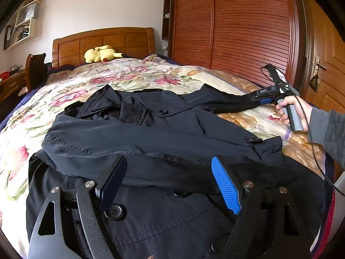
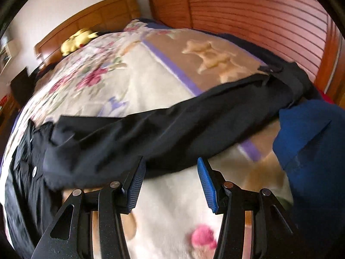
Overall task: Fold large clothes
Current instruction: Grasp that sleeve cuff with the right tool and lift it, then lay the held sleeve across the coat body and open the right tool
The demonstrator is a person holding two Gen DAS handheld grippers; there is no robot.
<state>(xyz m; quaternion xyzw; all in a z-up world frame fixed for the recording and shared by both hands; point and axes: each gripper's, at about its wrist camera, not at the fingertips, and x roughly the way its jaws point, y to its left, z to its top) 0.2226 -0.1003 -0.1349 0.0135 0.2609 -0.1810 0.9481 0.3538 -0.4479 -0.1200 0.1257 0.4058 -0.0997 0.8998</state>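
Black coat (image 1: 163, 133) lies on the flowered bedspread (image 1: 90, 79); left gripper (image 1: 170, 183) hangs open over its near part, right gripper (image 2: 170, 185) open beside the outstretched sleeve (image 2: 172, 129), gripping nothing

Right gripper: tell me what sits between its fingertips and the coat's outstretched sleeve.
Nothing: in the right wrist view the right gripper stands open just short of the black sleeve, over floral blanket.

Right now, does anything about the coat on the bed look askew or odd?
The black coat lies lopsided: one sleeve is folded across its chest, while the other sleeve stretches out sideways over the floral bedspread.
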